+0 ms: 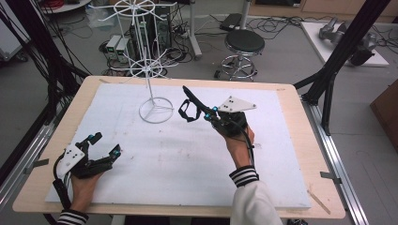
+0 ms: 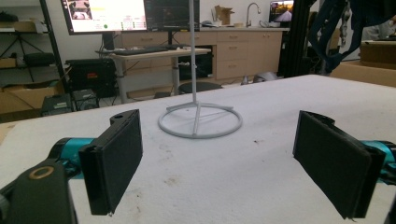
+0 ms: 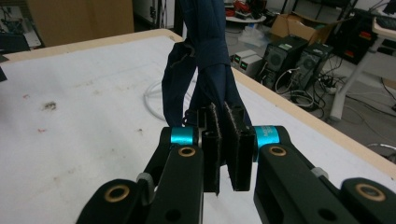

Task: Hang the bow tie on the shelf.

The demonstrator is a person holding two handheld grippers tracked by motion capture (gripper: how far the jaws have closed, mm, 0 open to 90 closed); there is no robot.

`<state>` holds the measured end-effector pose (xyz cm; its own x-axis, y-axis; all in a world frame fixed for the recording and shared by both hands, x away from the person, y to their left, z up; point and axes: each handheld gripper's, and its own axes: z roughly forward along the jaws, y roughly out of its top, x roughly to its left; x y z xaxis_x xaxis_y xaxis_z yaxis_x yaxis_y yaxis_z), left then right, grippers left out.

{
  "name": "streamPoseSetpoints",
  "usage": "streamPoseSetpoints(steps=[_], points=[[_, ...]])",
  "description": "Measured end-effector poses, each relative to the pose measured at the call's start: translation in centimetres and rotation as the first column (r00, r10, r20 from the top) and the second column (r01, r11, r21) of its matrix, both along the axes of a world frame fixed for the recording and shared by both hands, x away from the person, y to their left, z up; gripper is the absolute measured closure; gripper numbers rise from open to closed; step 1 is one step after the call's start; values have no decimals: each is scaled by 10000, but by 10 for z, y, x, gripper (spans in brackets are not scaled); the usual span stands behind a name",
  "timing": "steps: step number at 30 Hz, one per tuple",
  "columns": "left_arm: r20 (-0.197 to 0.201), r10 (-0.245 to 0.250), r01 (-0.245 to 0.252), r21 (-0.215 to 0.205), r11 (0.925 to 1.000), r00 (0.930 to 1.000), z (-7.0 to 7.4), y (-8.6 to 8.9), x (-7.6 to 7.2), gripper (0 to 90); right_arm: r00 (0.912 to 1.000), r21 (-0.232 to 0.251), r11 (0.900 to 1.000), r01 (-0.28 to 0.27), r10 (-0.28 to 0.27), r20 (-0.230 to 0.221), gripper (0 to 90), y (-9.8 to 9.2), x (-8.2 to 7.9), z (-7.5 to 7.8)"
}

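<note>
At the near left corner of the white table mat (image 1: 178, 159), the left gripper (image 1: 104, 144) rests low in the person's left hand (image 1: 84, 183), its jaws spread wide with nothing between them. In the left gripper view its two black pads (image 2: 116, 158) stand far apart over bare mat, facing the ring base of the white wire rack (image 2: 200, 120) beyond.

That rack (image 1: 151, 70) stands on the far part of the mat, left of centre: a thin pole rising from a round base, with wire hoops higher up.

Just right of the rack's base, the right gripper (image 1: 202, 108) is raised above the mat in the person's right hand (image 1: 239, 136), angled toward the far left. Its jaws are nearly together, clamped on a dark navy fabric strap (image 1: 188, 108). The right gripper view shows the strap (image 3: 205, 60) pinched between the pads (image 3: 238, 144), running up and away from them, with a loop hanging on its left side above the mat.
</note>
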<state>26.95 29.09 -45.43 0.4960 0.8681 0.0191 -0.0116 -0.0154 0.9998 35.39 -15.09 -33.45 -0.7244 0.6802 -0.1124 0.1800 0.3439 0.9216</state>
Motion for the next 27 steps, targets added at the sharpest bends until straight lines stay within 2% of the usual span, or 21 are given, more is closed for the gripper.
streamPoseSetpoints(steps=[13,27], points=[[-5,-18,18,-18,10000,10000,0,0,0,162,9982,429,9979,-487,472,358,857,28,4,25],[-42,-21,21,4,10000,10000,0,0,0,162,9929,413,9934,-1066,1042,569,857,61,7,41]])
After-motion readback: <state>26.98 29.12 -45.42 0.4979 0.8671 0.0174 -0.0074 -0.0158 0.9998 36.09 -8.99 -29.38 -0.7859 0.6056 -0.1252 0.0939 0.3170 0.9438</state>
